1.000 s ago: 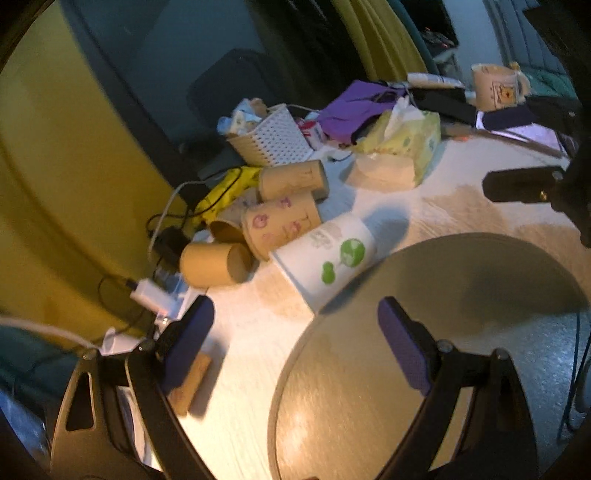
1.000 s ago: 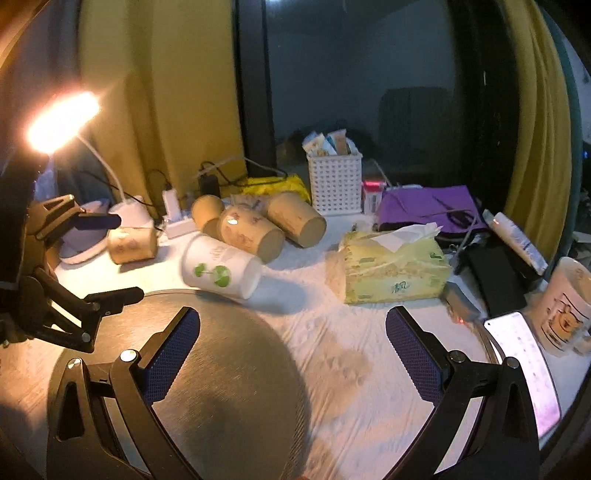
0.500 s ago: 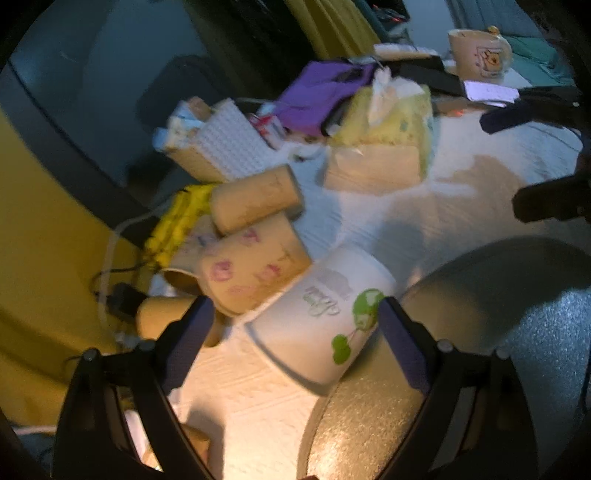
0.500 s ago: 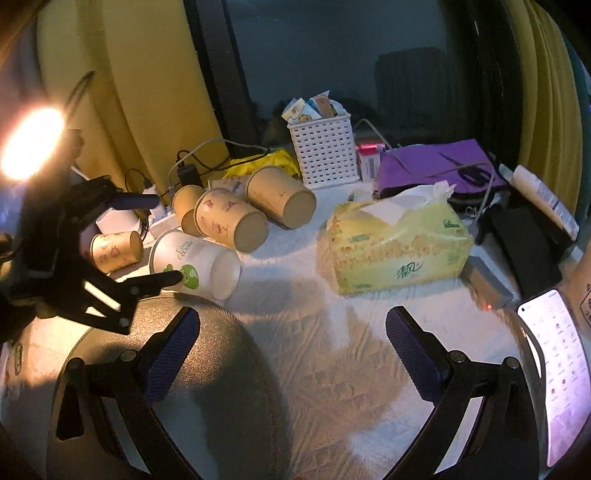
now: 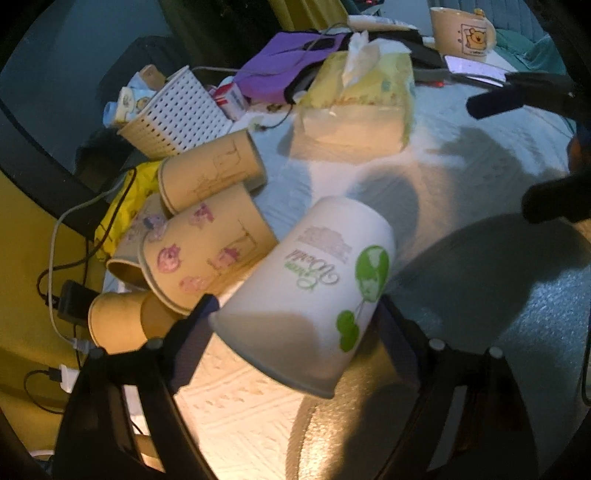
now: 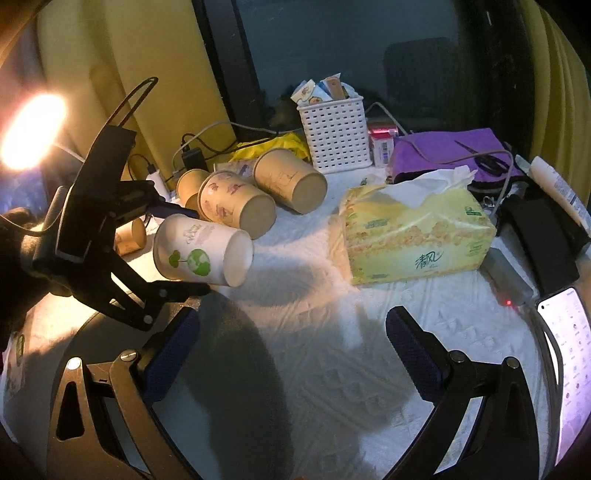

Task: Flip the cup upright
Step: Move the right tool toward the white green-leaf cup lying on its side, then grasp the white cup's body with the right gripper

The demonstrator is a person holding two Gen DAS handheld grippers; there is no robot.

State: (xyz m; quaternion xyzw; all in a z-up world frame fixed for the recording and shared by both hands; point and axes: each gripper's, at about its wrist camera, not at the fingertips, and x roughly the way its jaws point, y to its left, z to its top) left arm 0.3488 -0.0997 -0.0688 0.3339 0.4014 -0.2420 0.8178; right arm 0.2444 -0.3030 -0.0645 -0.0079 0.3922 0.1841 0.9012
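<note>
A white paper cup (image 5: 310, 291) with green balloon print lies on its side at the edge of a round grey mat (image 5: 461, 354), mouth toward me, base away. My left gripper (image 5: 295, 321) is open, its two fingers on either side of the cup near the rim; I cannot tell if they touch it. In the right wrist view the same cup (image 6: 201, 254) sits between the left gripper's fingers (image 6: 173, 212). My right gripper (image 6: 291, 347) is open and empty over the white cloth, apart from the cup.
Several brown paper cups (image 6: 236, 206) lie on their sides behind the white cup. A yellow tissue box (image 6: 417, 236), white basket (image 6: 336, 136), purple pouch (image 6: 454, 151), phone (image 6: 565, 350), mug (image 5: 461, 29), lamp (image 6: 29, 129) and cables (image 5: 59, 254) crowd the table.
My left gripper has moved forward from the mat until the white cup lies between its open fingers. My right gripper has shifted slightly closer to the table centre.
</note>
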